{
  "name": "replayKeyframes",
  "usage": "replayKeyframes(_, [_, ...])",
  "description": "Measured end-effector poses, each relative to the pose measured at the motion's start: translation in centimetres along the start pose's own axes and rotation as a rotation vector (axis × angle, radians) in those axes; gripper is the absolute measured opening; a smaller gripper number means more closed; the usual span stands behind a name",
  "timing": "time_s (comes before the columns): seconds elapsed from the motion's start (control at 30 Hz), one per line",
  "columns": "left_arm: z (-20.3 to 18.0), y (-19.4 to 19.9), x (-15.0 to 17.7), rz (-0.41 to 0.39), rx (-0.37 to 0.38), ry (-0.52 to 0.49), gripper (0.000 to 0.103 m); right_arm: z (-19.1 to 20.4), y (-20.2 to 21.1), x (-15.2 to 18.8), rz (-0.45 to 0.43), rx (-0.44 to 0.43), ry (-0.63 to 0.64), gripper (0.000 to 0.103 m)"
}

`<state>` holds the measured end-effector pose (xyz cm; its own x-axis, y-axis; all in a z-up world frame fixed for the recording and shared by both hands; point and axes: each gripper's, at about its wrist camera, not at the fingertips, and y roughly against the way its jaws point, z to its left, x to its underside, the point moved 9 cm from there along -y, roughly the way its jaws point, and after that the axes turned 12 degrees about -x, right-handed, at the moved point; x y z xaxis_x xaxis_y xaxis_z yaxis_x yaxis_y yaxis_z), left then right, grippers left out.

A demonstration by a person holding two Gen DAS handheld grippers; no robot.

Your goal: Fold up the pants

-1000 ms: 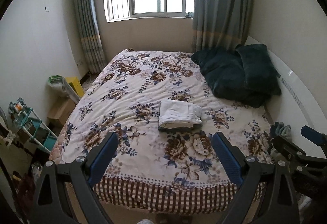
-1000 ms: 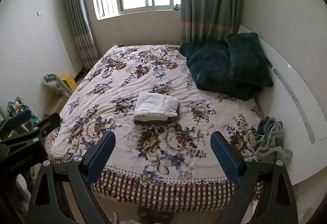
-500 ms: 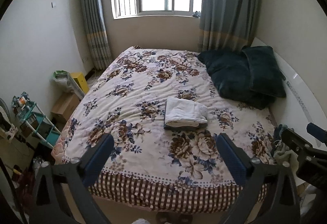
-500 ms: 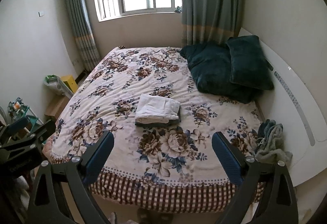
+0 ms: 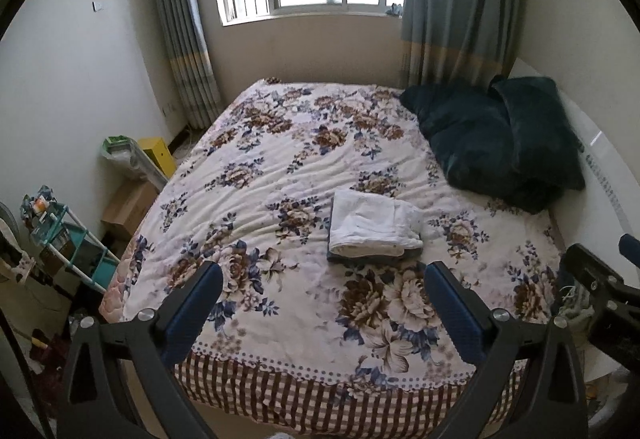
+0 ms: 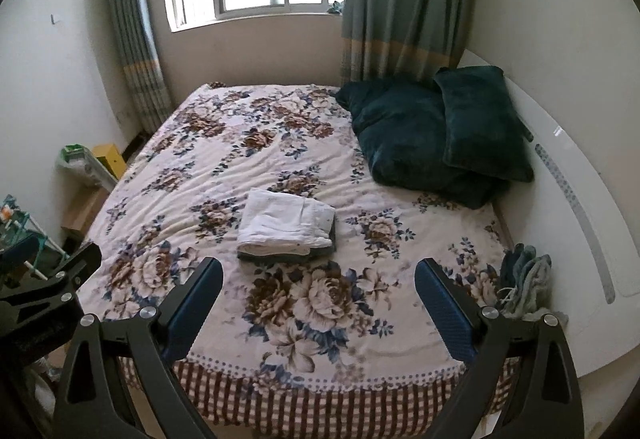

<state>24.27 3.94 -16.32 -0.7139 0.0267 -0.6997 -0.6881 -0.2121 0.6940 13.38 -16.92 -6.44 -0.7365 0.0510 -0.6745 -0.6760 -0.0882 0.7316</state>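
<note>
folded white pants point(image 5: 374, 225) lay on a darker folded garment point(image 5: 360, 261) mid-bed on the floral bedspread point(image 5: 248, 175), long axis running left-right across both views, beyond and above the fingertips. left gripper point(image 5: 322, 313) and right gripper point(image 6: 318, 309) both stood wide apart, gripping nothing, clear of the cloth; neither looked clearly nearer, the stack sitting right of centre for the left, left of centre for the right. no readable writing or brand seen; dark pillows point(image 6: 440, 135) lay well apart.
</note>
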Motion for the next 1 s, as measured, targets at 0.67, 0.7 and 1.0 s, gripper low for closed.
replayKeyframes(0.67, [-0.4, -3.2, -1.6, 0.017, -0.034, -0.021, 0.103, -1.1, -5.9, 0.3, 0.056, -0.004, -0.036, 0.099])
replayKeyframes(0.7, [-0.5, -3.2, -1.6, 0.019, -0.033, -0.020, 0.103, -1.1, -5.9, 0.3, 0.058, -0.002, -0.036, 0.099])
replayKeyframes(1.0, [-0.6, -3.4, -1.7, 0.019, -0.034, -0.020, 0.103, -1.0, -5.8, 0.3, 0.059, -0.002, -0.038, 0.099])
